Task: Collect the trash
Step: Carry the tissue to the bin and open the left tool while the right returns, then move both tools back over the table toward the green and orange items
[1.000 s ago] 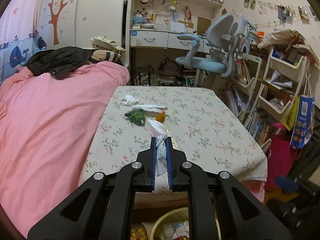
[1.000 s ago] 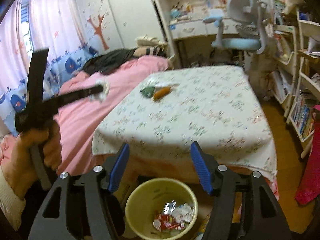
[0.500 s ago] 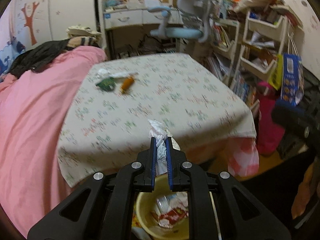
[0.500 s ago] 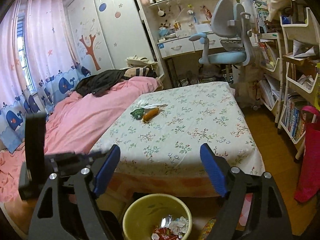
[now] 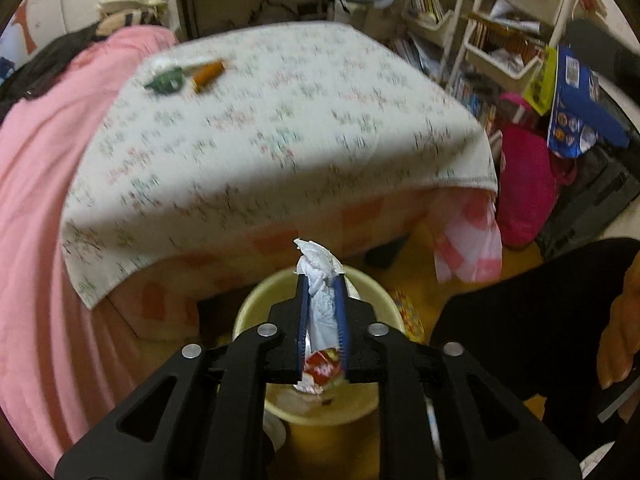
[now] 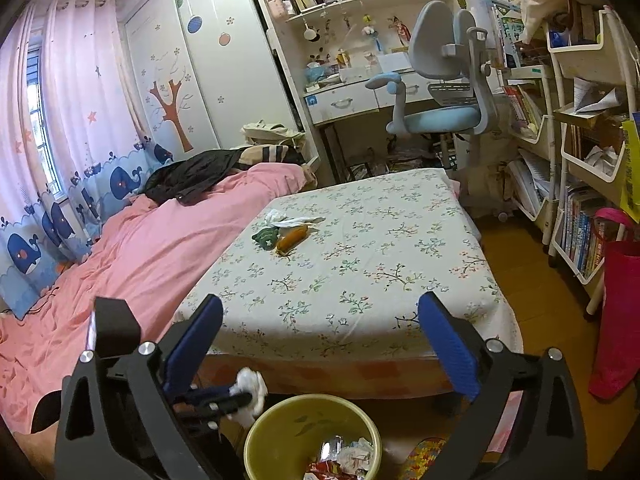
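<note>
Left tool points steeply down over the yellow bin, its jaws narrow and just easing apart with the crumpled white tissue still between the pads. Right tool has just been opening and stands wide with nothing between its jaws, aimed across the floral-cloth desk. On that desk lie a green wrapper, an orange wrapper and white paper scraps, close together. Wrappers sit in the bin.

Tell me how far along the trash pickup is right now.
Done: wrappers already lie in the yellow bin. In hand: the left tool holds a white tissue over the bin, jaws just loosening. Left: green wrapper, orange wrapper and white paper on the table.
</note>
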The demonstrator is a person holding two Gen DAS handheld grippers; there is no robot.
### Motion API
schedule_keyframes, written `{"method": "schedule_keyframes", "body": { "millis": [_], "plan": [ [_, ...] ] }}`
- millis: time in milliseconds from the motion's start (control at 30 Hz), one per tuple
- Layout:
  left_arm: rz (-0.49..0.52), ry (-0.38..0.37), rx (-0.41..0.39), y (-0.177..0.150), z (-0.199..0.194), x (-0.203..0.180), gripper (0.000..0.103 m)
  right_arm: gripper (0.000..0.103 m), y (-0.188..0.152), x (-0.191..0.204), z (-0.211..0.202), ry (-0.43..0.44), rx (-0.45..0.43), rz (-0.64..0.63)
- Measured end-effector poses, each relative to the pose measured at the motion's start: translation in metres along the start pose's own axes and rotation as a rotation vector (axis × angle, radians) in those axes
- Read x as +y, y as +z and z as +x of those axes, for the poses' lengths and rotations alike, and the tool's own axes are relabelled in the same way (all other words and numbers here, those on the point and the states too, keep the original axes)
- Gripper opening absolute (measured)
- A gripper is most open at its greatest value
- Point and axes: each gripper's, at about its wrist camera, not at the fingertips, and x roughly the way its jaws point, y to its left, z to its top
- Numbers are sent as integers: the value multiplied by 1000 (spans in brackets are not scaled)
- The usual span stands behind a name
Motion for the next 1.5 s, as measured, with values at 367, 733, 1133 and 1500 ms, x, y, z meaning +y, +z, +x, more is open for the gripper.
{"method": "schedule_keyframes", "body": {
  "millis": [367,733,1133,1500],
  "plan": [
    [3,118,-55,1,-4,1,78,95,-1,-2,0,-15,-1,6],
    [-11,215,-116,7,-9,9,86,95,-1,-2,2,-16,8,5],
    [-102,240,-187,14,-21,27,86,95,-4,-1,6,-17,19,0],
    [-186,309,-291,25,-42,50,86,95,2,4,10,-27,8,-13]
  ]
}}
